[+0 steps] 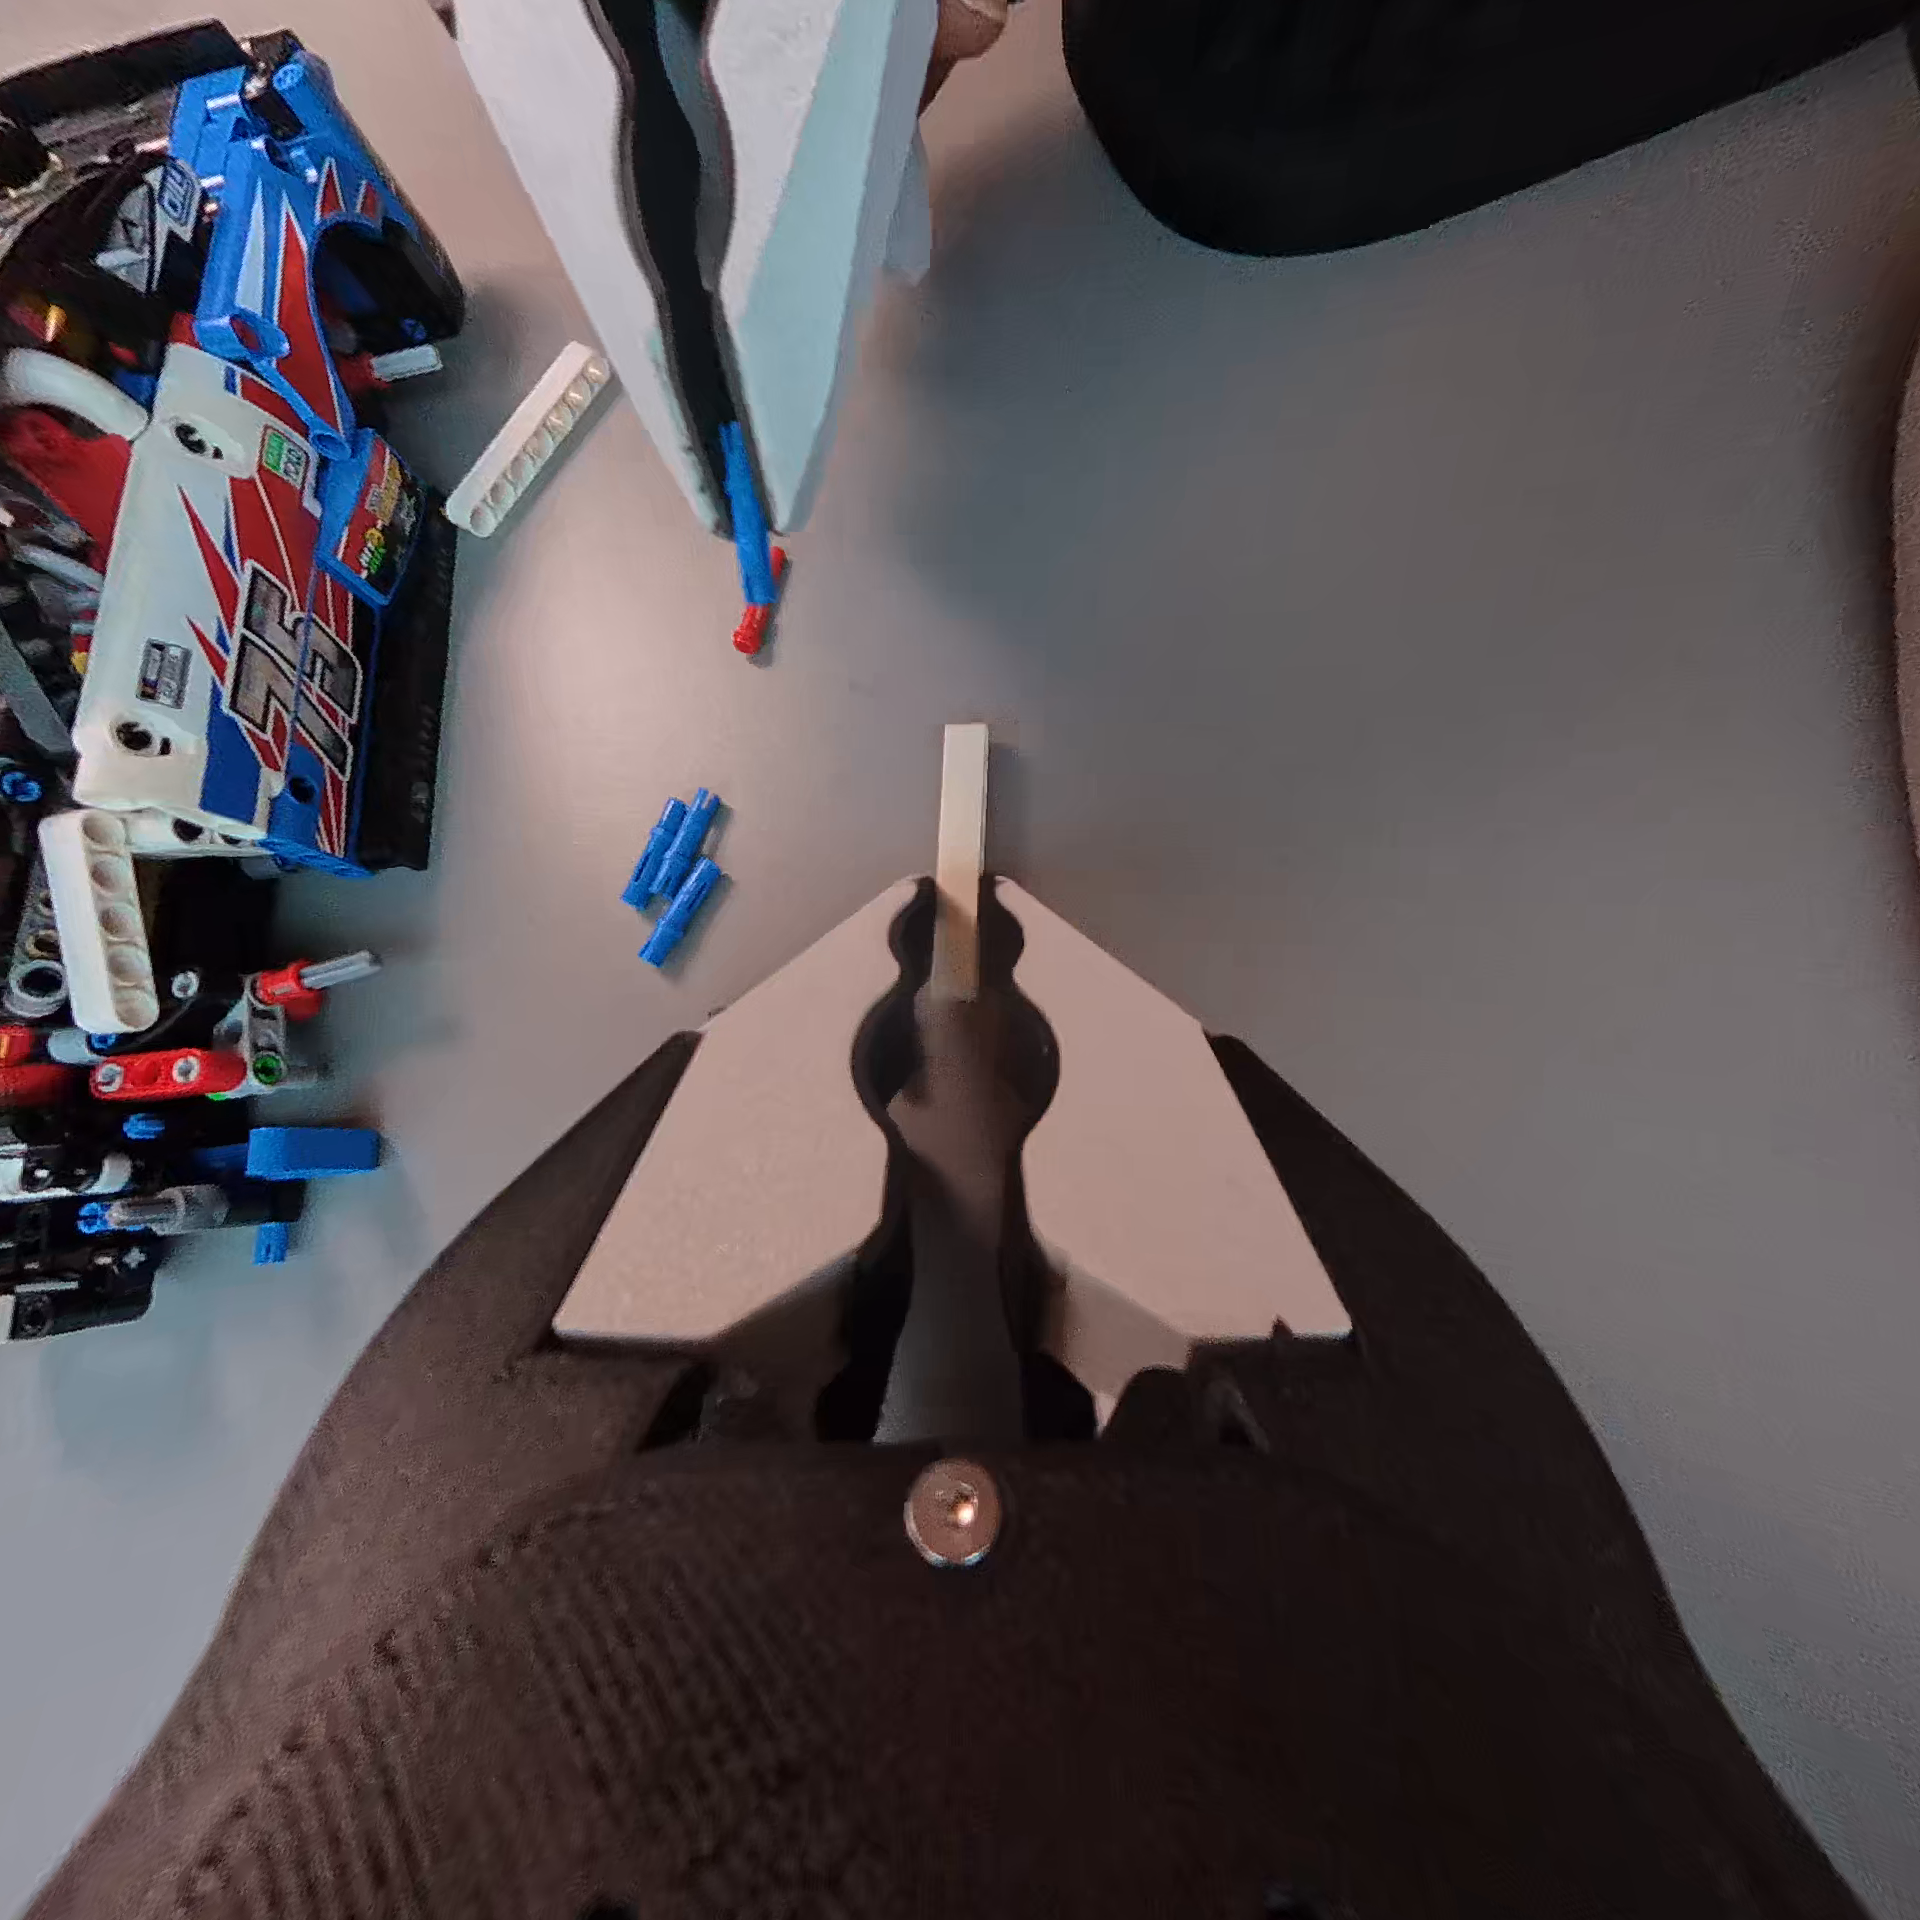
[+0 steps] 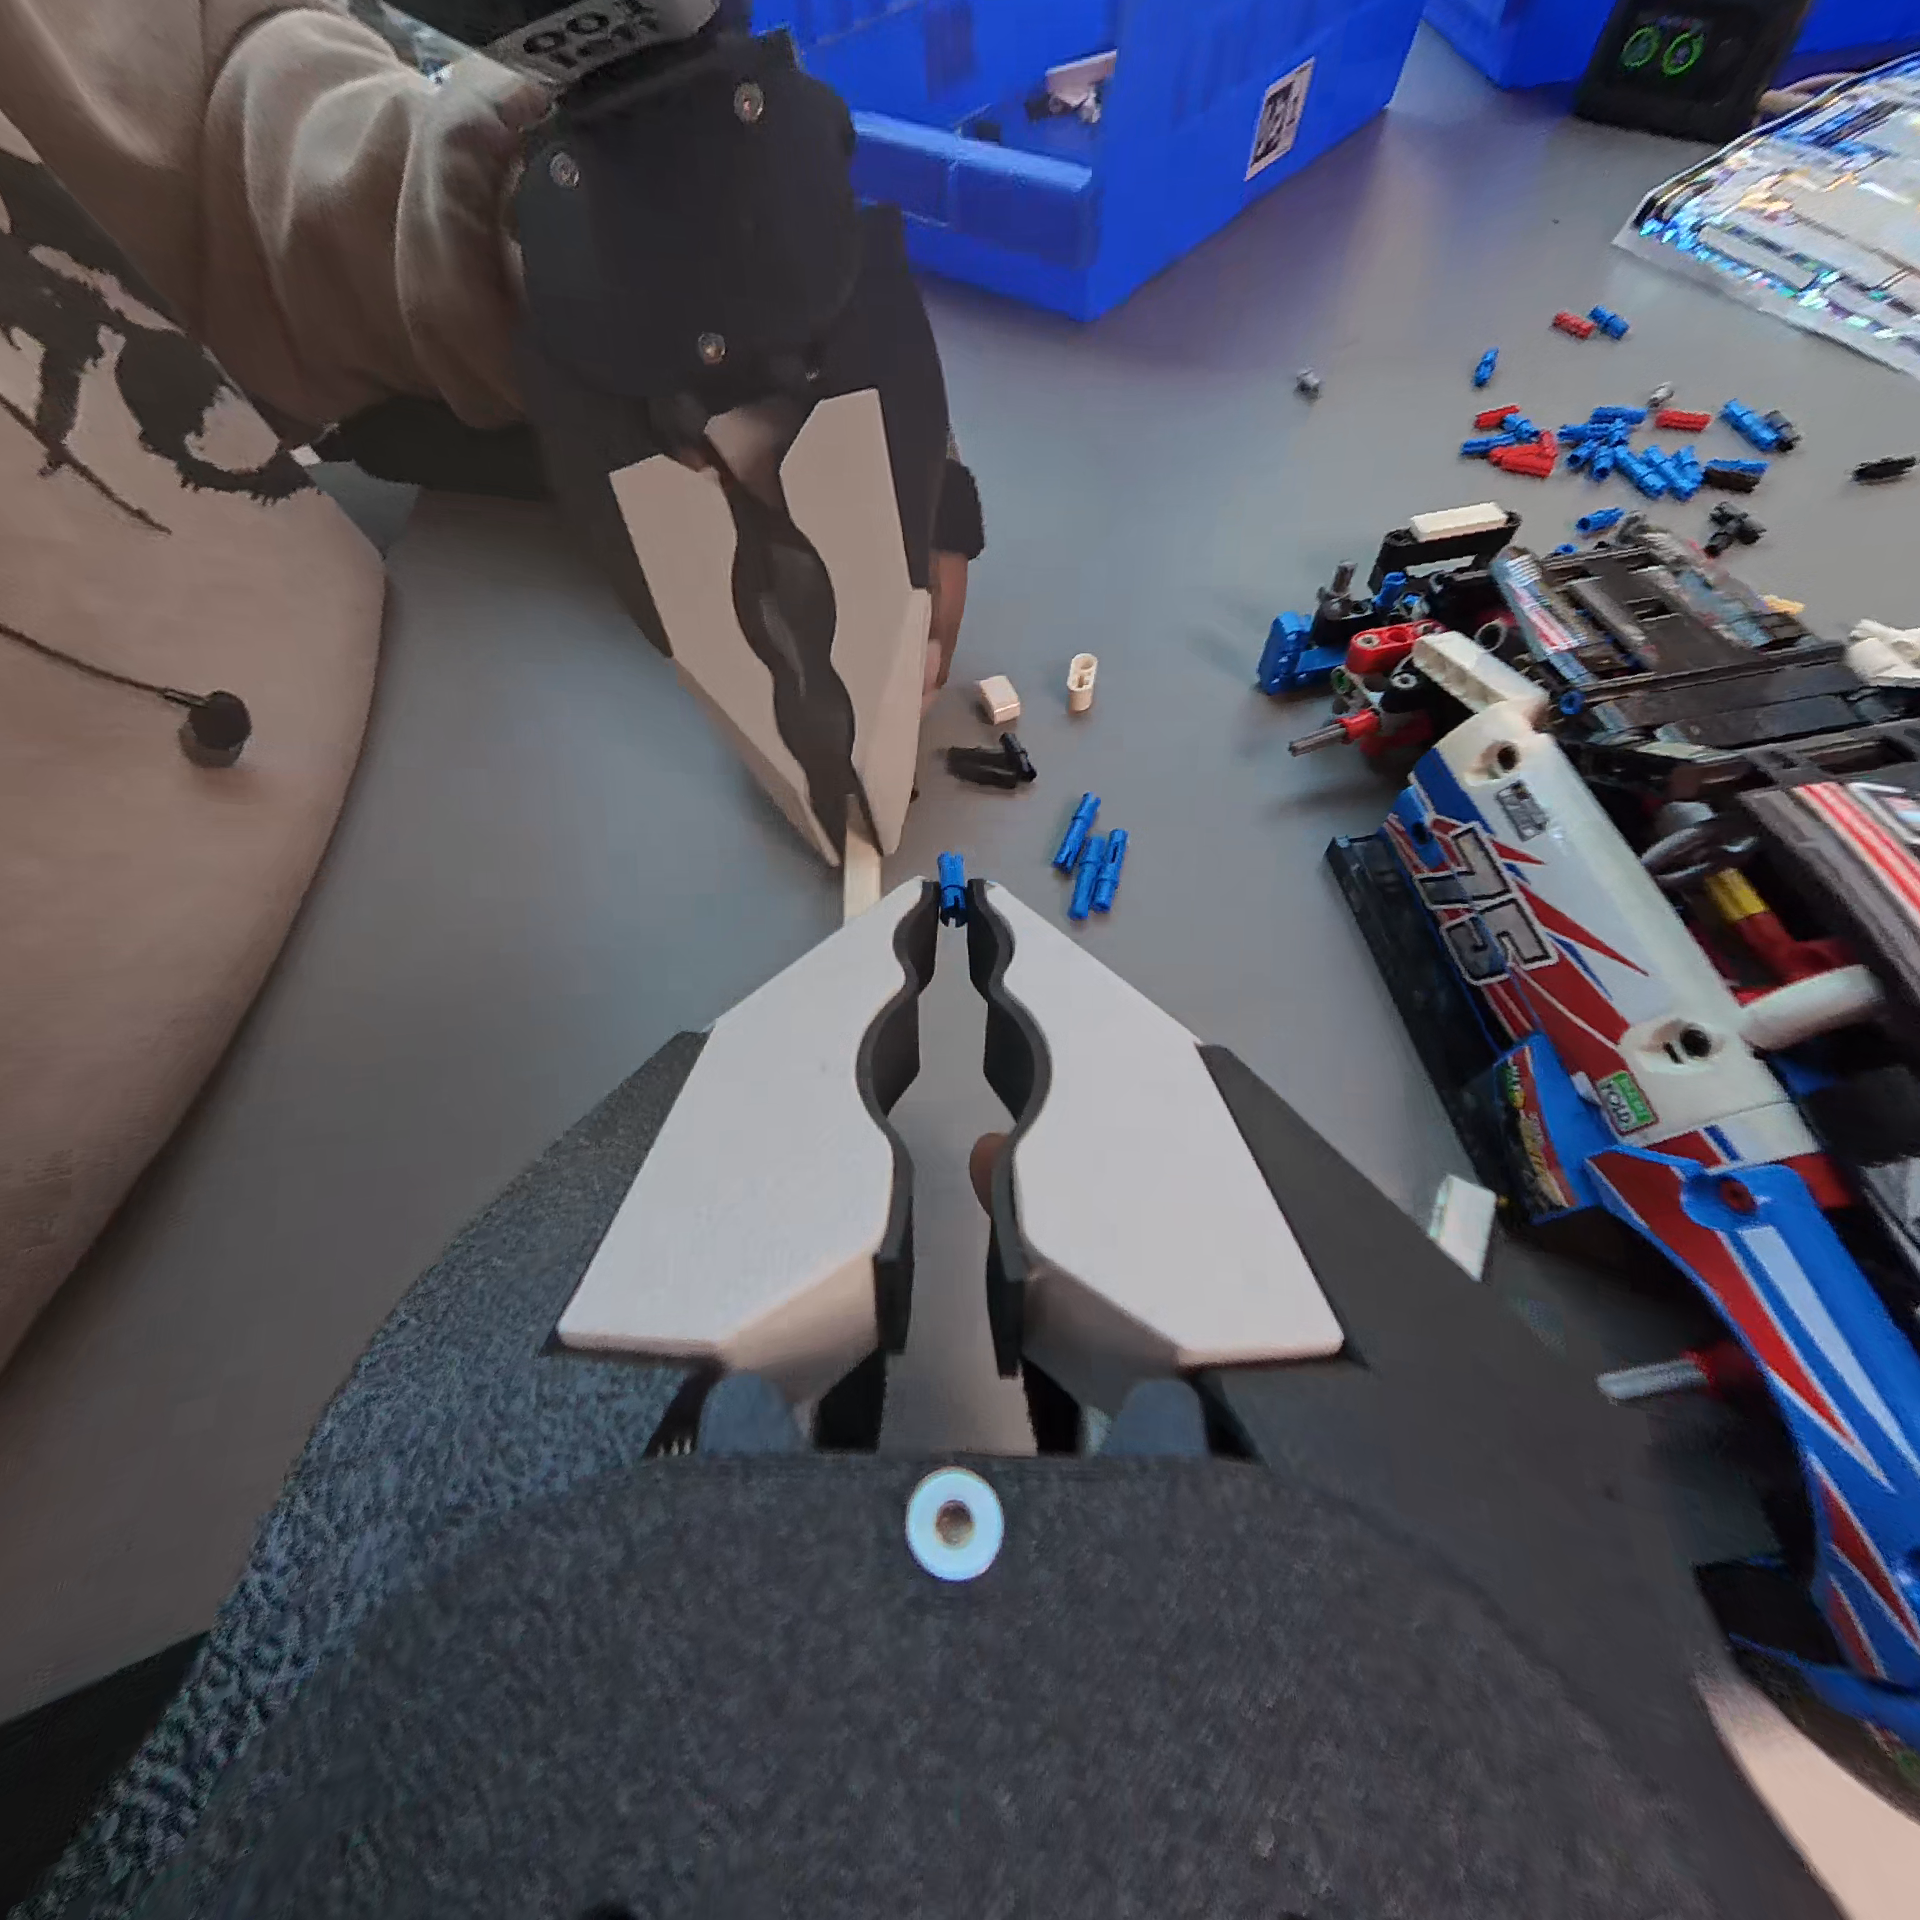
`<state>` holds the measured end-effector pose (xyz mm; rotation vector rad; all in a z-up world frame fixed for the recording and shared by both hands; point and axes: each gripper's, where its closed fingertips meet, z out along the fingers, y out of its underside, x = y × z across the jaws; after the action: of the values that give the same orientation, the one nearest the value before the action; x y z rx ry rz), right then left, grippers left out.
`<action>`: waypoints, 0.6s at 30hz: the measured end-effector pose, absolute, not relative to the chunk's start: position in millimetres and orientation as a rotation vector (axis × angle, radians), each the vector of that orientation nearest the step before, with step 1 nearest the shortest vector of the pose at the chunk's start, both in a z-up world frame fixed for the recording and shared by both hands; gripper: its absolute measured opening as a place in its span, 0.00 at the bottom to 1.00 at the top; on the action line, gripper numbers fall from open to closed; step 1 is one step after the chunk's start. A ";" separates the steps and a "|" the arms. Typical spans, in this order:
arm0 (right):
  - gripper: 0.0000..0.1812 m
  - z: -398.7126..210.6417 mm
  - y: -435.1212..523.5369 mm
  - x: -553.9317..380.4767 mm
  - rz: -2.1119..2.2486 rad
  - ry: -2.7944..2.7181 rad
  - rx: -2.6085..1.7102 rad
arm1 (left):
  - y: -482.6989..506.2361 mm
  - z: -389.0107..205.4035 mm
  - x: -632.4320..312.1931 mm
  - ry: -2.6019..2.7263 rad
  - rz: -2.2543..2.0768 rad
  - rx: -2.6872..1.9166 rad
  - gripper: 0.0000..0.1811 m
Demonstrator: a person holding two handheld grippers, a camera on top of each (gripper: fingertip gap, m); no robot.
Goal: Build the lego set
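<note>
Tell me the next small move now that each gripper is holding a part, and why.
Probably bring the blue pin in the right gripper to a hole in the white beam held by the left gripper. Both jaws are shut on their parts, the two tips sit close together above the table, and the pin is not yet in the beam.

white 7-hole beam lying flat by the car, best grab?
Take the white beam mid-length, pinching across its narrow sides from above. It lies flat with holes up, clear of the race car, though the right tool hangs beside its far end.
</note>
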<state>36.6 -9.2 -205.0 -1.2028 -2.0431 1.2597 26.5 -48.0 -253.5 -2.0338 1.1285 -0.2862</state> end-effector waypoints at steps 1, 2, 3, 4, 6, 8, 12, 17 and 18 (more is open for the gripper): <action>0.02 -208.4 -13.2 40.3 1.262 -2.078 -1.207 | -48.2 -253.3 27.4 1.158 -0.263 -2.014 0.03; 0.02 -211.7 -16.8 43.4 1.259 -2.109 -1.211 | -48.2 -253.0 27.6 1.197 -0.226 -1.984 0.03; 0.02 -215.1 -19.8 46.1 1.251 -2.140 -1.217 | -47.4 -252.7 27.2 1.236 -0.172 -1.944 0.03; 0.02 -218.1 -22.4 48.5 1.243 -2.167 -1.223 | -47.6 -252.3 27.7 1.281 -0.120 -1.893 0.03; 0.02 -223.0 -27.2 52.5 1.232 -2.214 -1.233 | -47.9 -251.7 28.4 1.357 -0.022 -1.802 0.03; 0.01 -227.6 -28.5 54.3 1.203 -2.240 -1.244 | -48.0 -251.3 29.0 1.396 0.045 -1.756 0.03; 0.02 -231.8 -31.4 56.5 1.143 -2.270 -1.235 | -48.1 -251.1 30.9 1.402 0.066 -1.745 0.04; 0.02 -237.3 -33.9 55.6 1.057 -2.296 -1.216 | -46.8 -251.0 30.1 1.401 0.095 -1.740 0.03; 0.02 -238.6 -34.3 55.1 1.040 -2.300 -1.213 | -46.5 -251.0 30.2 1.402 0.103 -1.736 0.03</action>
<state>55.1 -34.3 -238.6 -1.2131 -2.3004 1.0405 30.2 -46.5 -251.0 -1.7360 1.4025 0.1029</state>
